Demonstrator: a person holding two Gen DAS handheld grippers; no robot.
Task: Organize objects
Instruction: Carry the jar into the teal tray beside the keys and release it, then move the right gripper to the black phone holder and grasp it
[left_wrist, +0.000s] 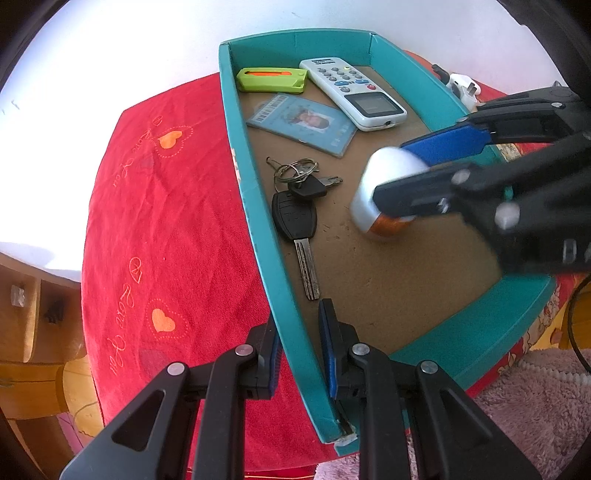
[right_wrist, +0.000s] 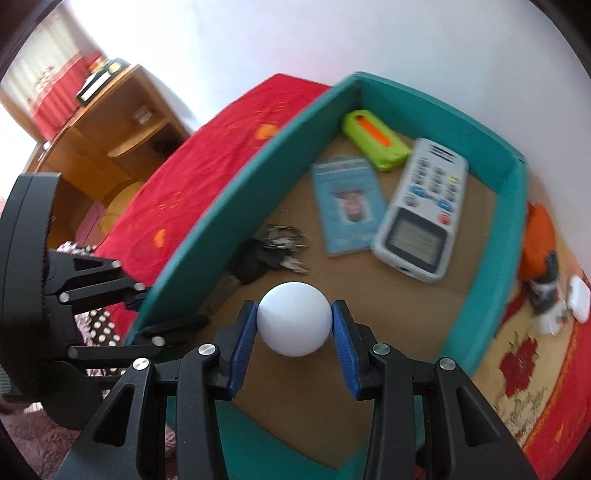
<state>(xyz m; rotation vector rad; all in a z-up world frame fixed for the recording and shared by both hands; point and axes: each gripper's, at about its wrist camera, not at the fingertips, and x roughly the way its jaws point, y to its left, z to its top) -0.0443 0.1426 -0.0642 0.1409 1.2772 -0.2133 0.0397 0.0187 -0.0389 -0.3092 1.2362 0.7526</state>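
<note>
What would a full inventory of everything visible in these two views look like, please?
tray: one, teal walls, brown floor, on the red cloth.
remote control: one, white-grey, far end of tray.
utility knife: one, lime green with orange slider, far corner of tray.
ID card holder: one, light blue, beside the remote.
keys: one bunch, black heads on metal rings, along the tray's wall.
white capsule: one, white with a silver and orange end, above the tray floor.
red cloth: one, red with orange hearts, under the tray.
charger plug: one, white, outside the tray.
wooden cabinet: one, brown, by the wall.
left gripper: black, blue pads, jaws clamping the tray wall.
right gripper: black, blue pads, jaws gripping the capsule.
</note>
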